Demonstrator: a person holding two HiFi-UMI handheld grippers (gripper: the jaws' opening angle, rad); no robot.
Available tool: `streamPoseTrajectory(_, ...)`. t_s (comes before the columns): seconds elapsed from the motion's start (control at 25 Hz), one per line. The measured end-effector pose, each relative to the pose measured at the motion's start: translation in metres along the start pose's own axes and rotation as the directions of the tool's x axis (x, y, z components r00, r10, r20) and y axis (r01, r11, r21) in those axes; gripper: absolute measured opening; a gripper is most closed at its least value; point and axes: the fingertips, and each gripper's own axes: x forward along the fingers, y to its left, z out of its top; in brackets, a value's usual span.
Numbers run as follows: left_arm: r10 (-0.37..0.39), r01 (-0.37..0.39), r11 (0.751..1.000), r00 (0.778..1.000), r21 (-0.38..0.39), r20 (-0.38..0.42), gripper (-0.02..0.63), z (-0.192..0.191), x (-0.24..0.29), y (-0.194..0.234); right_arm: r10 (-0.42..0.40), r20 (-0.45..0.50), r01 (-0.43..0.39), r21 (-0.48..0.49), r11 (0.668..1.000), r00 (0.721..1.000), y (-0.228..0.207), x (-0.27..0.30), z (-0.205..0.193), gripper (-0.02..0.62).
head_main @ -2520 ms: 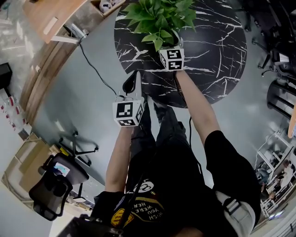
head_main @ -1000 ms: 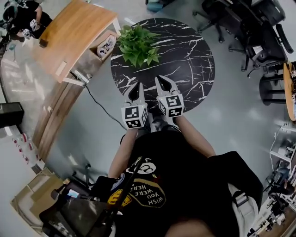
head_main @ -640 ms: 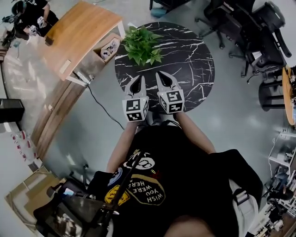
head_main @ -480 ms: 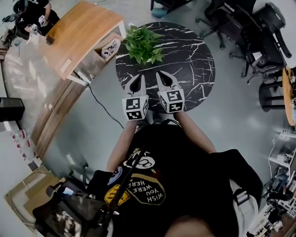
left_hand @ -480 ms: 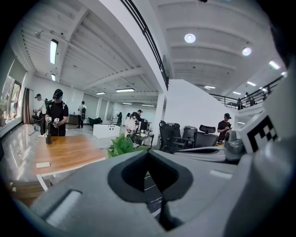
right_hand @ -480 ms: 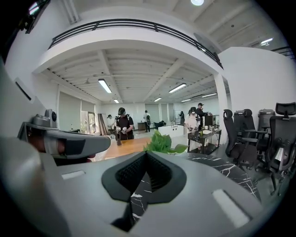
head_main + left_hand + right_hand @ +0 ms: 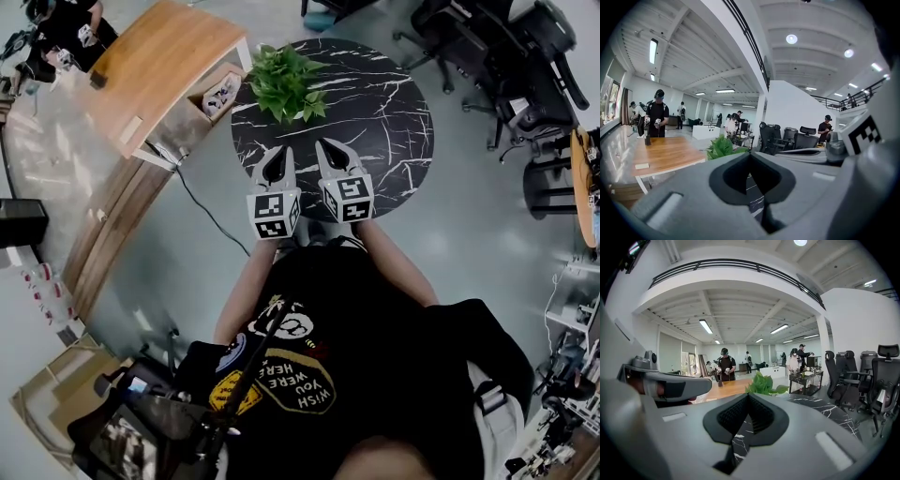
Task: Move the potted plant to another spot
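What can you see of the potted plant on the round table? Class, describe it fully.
The potted plant is a bushy clump of bright green, pointed leaves, upright. Its leaves hide the pot from above. It stands on the round black white-veined table, near its far left rim, beside a wooden desk. Nothing else touches it: the left tongs and right tongs are shut, short of it.

Round black table (image 7: 375,122), white marble veins, stands on grey floor (image 7: 469,244). Potted plant (image 7: 284,82) sits on tabletop near rim at 10 o'clock. Wooden desk (image 7: 164,56) just beside table, also at 10 o'clock; small dark object (image 7: 97,80) on its top. Black cable (image 7: 202,214) trails over floor at 8 o'clock.
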Motion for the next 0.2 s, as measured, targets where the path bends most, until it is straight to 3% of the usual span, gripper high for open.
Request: streamPoseTrajectory(0.2,-0.005,0.005,1.000,1.000,0.001,-0.002,0.005,-0.0020,-0.0020,-0.0035,-0.001,-0.001,0.001,0.001,1.000,1.000,0.0003,-0.0045,-0.0024,0.002)
